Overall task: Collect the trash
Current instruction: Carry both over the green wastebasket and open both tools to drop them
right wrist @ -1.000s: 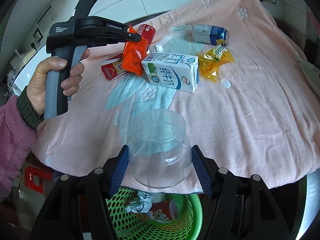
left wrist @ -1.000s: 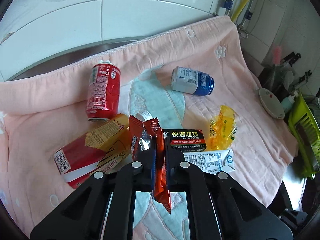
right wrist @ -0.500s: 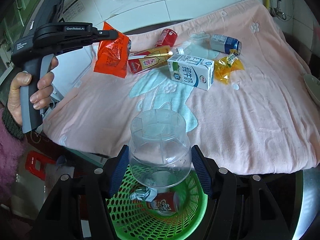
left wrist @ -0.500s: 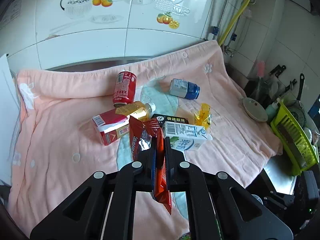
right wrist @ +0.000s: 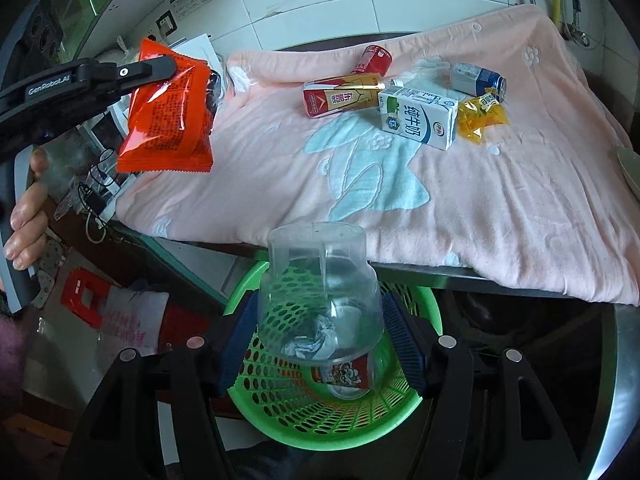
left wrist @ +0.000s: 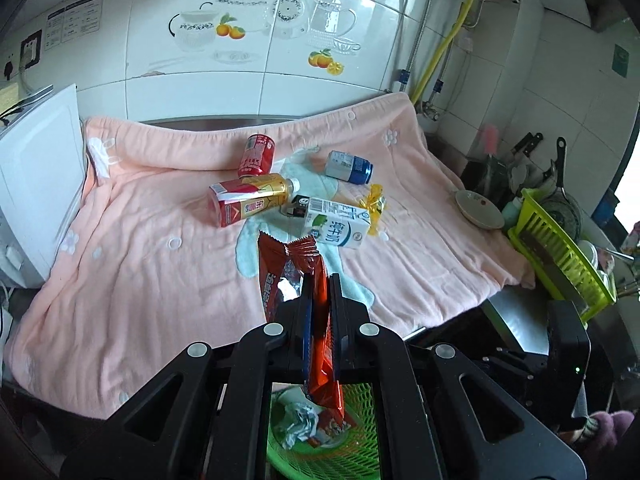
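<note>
My left gripper point(left wrist: 318, 282) is shut on an orange-red snack wrapper point(left wrist: 280, 268), which hangs above the green basket point(left wrist: 356, 452). The right wrist view shows that left gripper point(right wrist: 160, 66) with the wrapper point(right wrist: 168, 120) in the air, off the towel's left edge. My right gripper point(right wrist: 320, 316) is shut on a clear plastic cup point(right wrist: 318, 276) held over the basket point(right wrist: 340, 420), which holds crumpled paper and a red packet. On the pink towel point(right wrist: 500, 200) lie a red can point(right wrist: 374, 58), a red-gold bottle point(right wrist: 344, 94), a milk carton point(right wrist: 420, 116), a blue-white can point(right wrist: 478, 78) and a yellow wrapper point(right wrist: 480, 118).
A white appliance point(left wrist: 36, 184) stands left of the towel. To the right are a small dish point(left wrist: 478, 210) and a yellow-green drying rack point(left wrist: 560, 256). A person's hand point(right wrist: 24, 216) holds the left gripper's handle. A red stool point(right wrist: 86, 296) sits on the floor.
Both grippers have pulled back from the pile toward the counter's front. The cup now hangs over the basket, and the wrapper has been carried away from the towel.
</note>
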A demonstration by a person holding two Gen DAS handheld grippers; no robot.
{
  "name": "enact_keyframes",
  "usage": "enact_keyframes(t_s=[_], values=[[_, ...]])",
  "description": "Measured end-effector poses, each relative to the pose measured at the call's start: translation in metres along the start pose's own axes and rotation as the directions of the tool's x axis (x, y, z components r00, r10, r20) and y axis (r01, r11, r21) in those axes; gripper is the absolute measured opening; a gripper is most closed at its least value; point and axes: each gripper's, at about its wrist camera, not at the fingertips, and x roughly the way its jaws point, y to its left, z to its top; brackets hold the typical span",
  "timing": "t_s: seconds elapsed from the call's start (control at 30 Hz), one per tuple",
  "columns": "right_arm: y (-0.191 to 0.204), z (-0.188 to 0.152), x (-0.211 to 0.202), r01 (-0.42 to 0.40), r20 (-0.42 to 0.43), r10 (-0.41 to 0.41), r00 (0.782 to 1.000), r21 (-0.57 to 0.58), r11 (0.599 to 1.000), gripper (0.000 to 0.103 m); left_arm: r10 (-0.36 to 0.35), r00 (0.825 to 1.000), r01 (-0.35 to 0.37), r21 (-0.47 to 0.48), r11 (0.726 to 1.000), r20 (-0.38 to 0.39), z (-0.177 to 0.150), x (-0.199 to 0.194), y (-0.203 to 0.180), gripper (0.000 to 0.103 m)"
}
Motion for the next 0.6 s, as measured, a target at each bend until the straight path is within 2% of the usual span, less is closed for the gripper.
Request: enact_keyframes(t_s=[0.3, 0.6], values=[[-0.001, -0.007, -0.020, 0.004, 0.039, -0.004, 0.999, 0.012, 1.000, 0.066, -0.023, 1.000, 0.023, 0.005, 1.000, -0.020, -0.037, -0.018, -0.017, 0.006], [-0.017, -0.013, -0.048, 0.031, 0.101, -0.038, 0.994, 0.067, 0.997, 0.073, -0.079, 0.991, 0.082, 0.017, 0.996, -0.112, -0.069, 0.002, -0.039, 0.006]])
